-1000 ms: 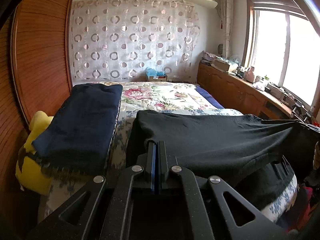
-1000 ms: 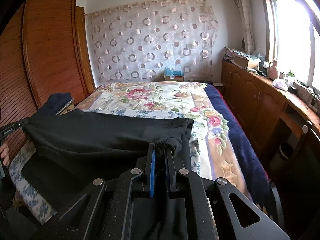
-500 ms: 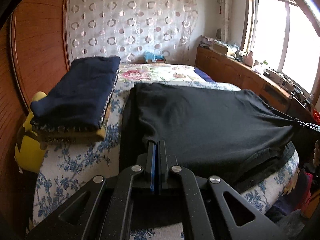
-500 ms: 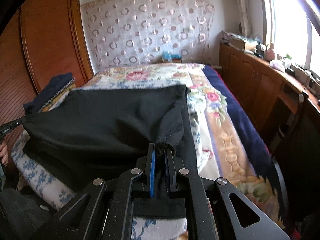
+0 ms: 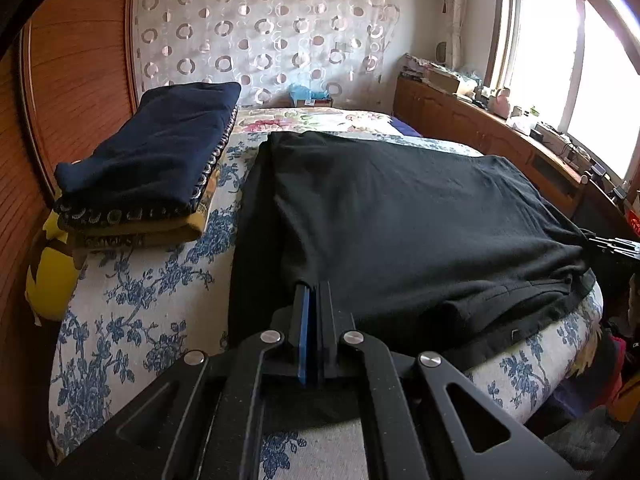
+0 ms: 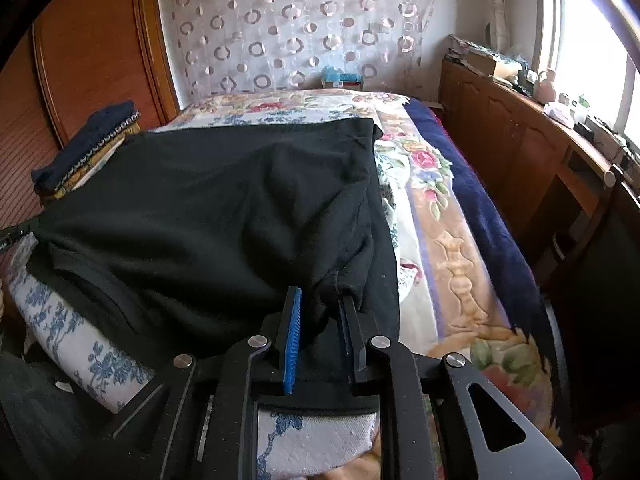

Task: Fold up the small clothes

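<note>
Black knit garment (image 5: pixel 400 220) folded over once, flat on blue-flowered bed cover (image 5: pixel 132 312). My left gripper (image 5: pixel 314 292) clamped on its near corner; right gripper (image 6: pixel 320 300) just eased apart, cloth bunched loosely between. Further folds left, I judge; finished stack of folded clothes (image 5: pixel 152 160) beside

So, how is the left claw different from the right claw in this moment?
The left claw is shut, its jaws pinching the edge of the black garment; the right claw stands open, its jaws have just been opening, with a bunch of the same garment lying loosely between them. The left claw grips flat cloth; the right claw sits at a bunched, wrinkled corner. Both point down over the same garment, spread on the bed.
</note>
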Demonstrator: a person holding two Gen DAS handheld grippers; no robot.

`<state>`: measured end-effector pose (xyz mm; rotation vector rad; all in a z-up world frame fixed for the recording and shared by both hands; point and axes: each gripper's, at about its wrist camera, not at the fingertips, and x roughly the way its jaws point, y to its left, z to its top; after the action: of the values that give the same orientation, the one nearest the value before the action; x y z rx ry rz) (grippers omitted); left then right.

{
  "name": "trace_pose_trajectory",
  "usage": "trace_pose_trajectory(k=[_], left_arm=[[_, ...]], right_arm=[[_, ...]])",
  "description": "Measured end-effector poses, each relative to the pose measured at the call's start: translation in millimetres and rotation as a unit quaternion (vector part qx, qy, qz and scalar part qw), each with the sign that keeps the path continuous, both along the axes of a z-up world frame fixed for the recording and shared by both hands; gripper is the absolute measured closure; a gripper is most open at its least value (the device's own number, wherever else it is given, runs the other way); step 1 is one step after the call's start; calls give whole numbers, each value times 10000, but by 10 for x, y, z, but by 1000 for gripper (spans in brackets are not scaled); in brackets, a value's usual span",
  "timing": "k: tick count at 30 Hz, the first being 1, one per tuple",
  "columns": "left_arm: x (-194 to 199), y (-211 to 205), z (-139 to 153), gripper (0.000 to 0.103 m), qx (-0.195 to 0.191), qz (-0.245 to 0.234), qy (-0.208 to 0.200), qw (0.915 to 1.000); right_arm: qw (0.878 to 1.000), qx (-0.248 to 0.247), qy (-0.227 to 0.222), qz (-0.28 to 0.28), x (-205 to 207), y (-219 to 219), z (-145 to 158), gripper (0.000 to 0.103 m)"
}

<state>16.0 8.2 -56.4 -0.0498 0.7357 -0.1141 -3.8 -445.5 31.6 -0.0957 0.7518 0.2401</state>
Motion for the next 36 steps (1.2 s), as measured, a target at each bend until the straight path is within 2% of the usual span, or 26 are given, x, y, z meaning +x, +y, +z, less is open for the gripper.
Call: trace_pose_trajectory(k=[3, 7, 8, 21, 26, 30, 32, 35, 36], left_arm=[[-17, 22, -7, 100, 4, 23, 15, 10000], [-17, 6, -13, 100, 39, 31, 23, 10000], [-16, 2, -14, 100, 43, 33, 19, 10000], [-25, 34, -26, 99, 15, 13, 37, 10000], [-41, 94, 13, 69, -23, 52, -28, 10000], [-16, 158, 36, 57, -59, 81, -35, 9999], [21, 190, 21, 46, -86, 90, -1, 9999], [80, 210, -41, 36, -105, 33, 89, 9999], [107, 218, -84, 35, -48, 51, 173, 9998]], right_arm=[[9999, -97, -87, -2, -24, 12, 92, 75], [9993, -151, -316, -99, -51, 22, 259, 51], [9992, -144, -356, -86, -49, 40, 294, 48], [9965, -146, -83, 813, 236, 857, -11, 48], [9938, -252, -79, 1081, 488, 1117, -18, 48], [9922, -269, -2, 1218, 621, 1227, -121, 48], [9912, -323, 103, 1277, 685, 1283, -183, 48], [9908, -301, 137, 1313, 773, 1312, -246, 46], [9908, -257, 144, 1324, 776, 1286, -251, 45]])
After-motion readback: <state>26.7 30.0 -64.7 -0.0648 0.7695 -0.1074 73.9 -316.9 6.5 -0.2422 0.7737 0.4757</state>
